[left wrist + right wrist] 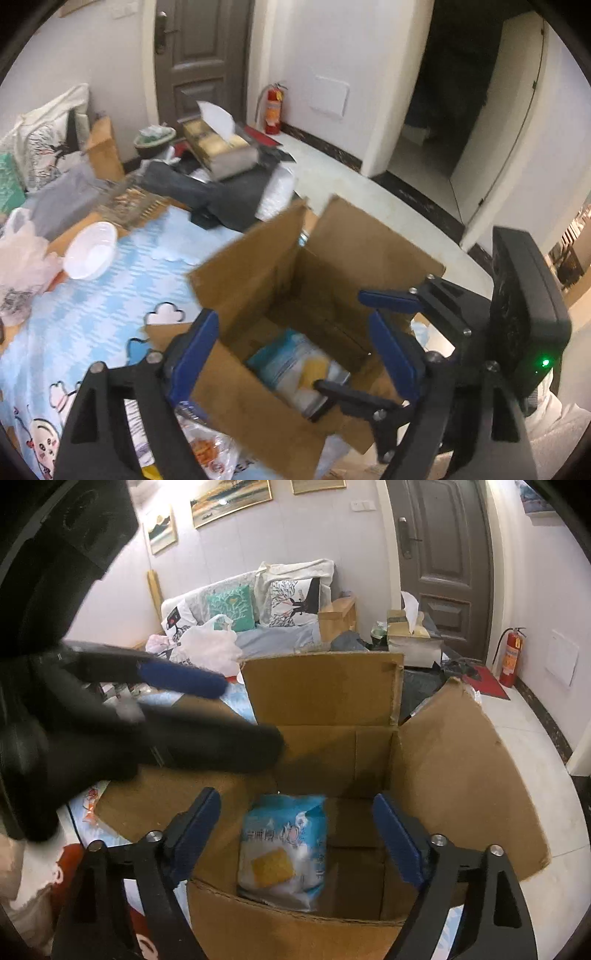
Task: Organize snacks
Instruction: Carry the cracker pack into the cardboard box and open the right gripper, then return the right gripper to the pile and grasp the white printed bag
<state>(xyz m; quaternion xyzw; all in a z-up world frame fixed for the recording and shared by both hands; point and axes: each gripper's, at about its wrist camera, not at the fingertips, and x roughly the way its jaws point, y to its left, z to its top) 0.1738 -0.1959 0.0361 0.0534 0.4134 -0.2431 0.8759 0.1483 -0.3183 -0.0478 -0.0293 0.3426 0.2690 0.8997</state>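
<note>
Here, in the left wrist view, the left gripper (295,354) hovers with its fingers spread wide and holding nothing above the open cardboard box (255,288), where a blue snack bag (295,360) lies on the bottom; the right gripper (373,314) reaches in from the right, and a white bowl (90,250) sits far left on the blue cloth (107,314). In the right wrist view, the right gripper (297,834) is also wide apart and empty over the cardboard box (461,775), the blue snack bag (282,849) flat on its floor between the fingers, while the left gripper (207,709), blurred, comes in from the left over the box's far left edge.
</note>
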